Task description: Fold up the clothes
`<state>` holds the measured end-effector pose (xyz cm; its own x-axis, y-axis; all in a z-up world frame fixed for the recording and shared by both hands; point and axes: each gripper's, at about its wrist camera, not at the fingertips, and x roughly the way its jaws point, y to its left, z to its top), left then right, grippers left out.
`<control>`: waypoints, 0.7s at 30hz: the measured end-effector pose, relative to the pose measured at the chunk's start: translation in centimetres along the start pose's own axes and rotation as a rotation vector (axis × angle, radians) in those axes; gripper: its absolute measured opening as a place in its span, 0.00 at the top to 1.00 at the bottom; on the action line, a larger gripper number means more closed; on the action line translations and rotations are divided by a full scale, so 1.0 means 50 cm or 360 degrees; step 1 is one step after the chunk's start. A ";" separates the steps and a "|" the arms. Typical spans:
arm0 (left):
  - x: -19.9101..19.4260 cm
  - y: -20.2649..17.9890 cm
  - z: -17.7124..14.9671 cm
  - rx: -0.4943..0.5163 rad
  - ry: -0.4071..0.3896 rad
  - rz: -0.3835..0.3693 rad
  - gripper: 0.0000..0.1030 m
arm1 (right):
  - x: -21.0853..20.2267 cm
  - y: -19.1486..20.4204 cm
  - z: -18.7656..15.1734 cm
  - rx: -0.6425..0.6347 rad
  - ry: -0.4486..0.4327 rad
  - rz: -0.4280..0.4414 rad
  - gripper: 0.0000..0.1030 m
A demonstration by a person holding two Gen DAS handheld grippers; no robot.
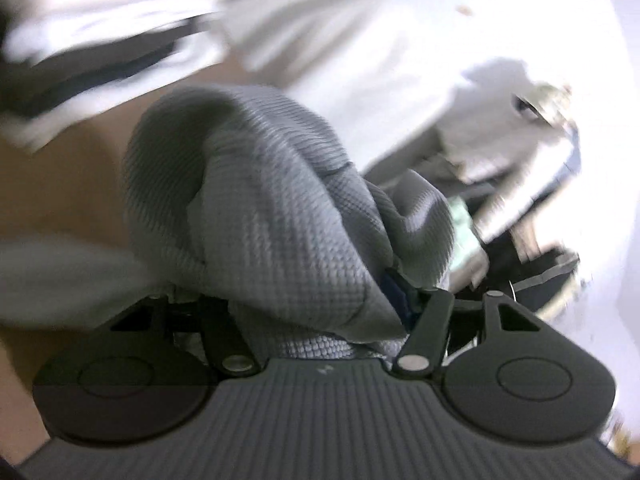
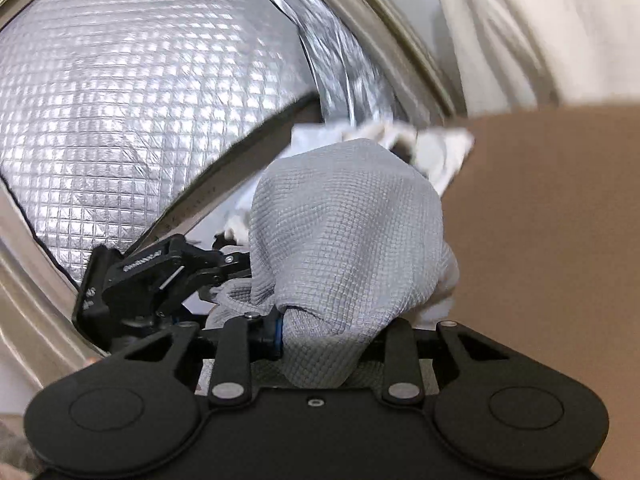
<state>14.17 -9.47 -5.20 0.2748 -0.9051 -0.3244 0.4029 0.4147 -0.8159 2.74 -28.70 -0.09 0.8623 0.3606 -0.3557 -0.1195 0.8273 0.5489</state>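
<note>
A grey waffle-knit garment (image 1: 272, 208) is bunched over my left gripper (image 1: 320, 320), which is shut on it; the cloth hides the fingertips. In the right wrist view the same grey garment (image 2: 348, 232) is draped over my right gripper (image 2: 320, 332), which is also shut on it. The left gripper (image 2: 160, 276) shows in the right wrist view at the left, close beside the right one, with the cloth between them. Both hold the garment above a brown surface (image 2: 552, 240).
White and light clothes (image 1: 360, 40) lie in a blurred heap beyond the garment, with dark items (image 1: 532, 248) at the right. A silver quilted foil panel (image 2: 140, 100) with a metal frame fills the left. White fabric (image 2: 540, 28) hangs at the upper right.
</note>
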 end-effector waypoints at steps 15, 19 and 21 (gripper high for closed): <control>0.187 -0.047 0.048 0.0979 0.0061 0.0754 0.18 | -0.156 -0.322 0.007 0.0103 -0.0210 -0.0789 0.29; 0.217 0.055 0.068 0.0755 0.0266 0.0988 0.19 | -0.092 -0.363 -0.028 0.0223 -0.0049 -0.0767 0.29; 0.216 0.056 0.083 0.0723 0.0230 0.0989 0.18 | -0.072 -0.372 -0.022 0.0252 0.0003 -0.0755 0.29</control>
<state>21.87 -17.68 -9.01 0.4634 -0.4845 -0.7420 0.5387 0.8189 -0.1983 1.34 -44.91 -9.84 0.8024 -0.0388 -0.5955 0.3622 0.8247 0.4344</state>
